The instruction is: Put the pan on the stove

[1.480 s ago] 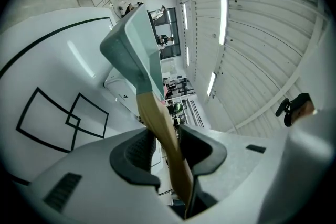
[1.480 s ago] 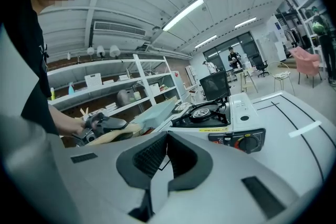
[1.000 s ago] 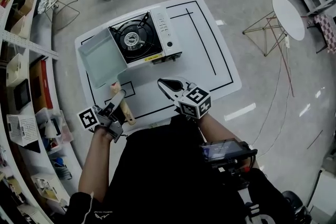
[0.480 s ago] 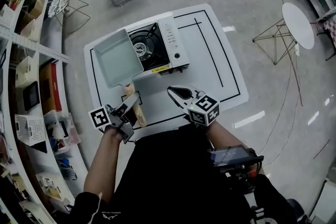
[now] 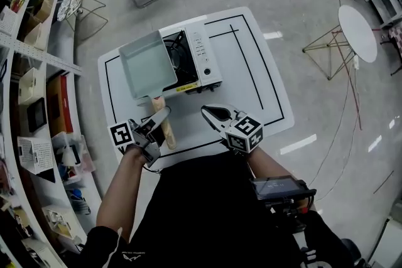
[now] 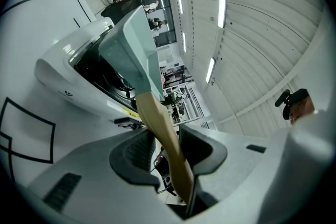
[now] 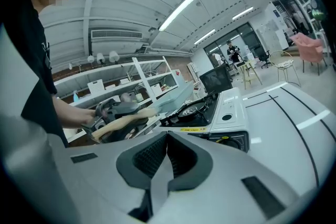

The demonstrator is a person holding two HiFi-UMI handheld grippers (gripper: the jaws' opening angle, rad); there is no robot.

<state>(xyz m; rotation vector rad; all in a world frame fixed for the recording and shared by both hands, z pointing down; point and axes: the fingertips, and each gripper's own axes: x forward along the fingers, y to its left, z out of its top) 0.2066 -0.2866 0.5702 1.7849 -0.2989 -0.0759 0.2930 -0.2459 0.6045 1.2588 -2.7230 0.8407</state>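
While gripping the pan (image 5: pixel 147 64) by its wooden handle (image 5: pixel 157 101) with the left tool (image 5: pixel 161 114), holds it tilted over the left half of the stove (image 5: pixel 202 53), toward the far-left corner of the worktop (image 5: pixel 251 91). Right tool (image 5: pixel 211 113) closed and empty, near the front edge.

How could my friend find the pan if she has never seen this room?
Look at the big white table with black lines, then the white gas stove on it. The pan is the pale green rectangular tray partly over the stove, the only thing with a wooden handle, held in the left gripper.
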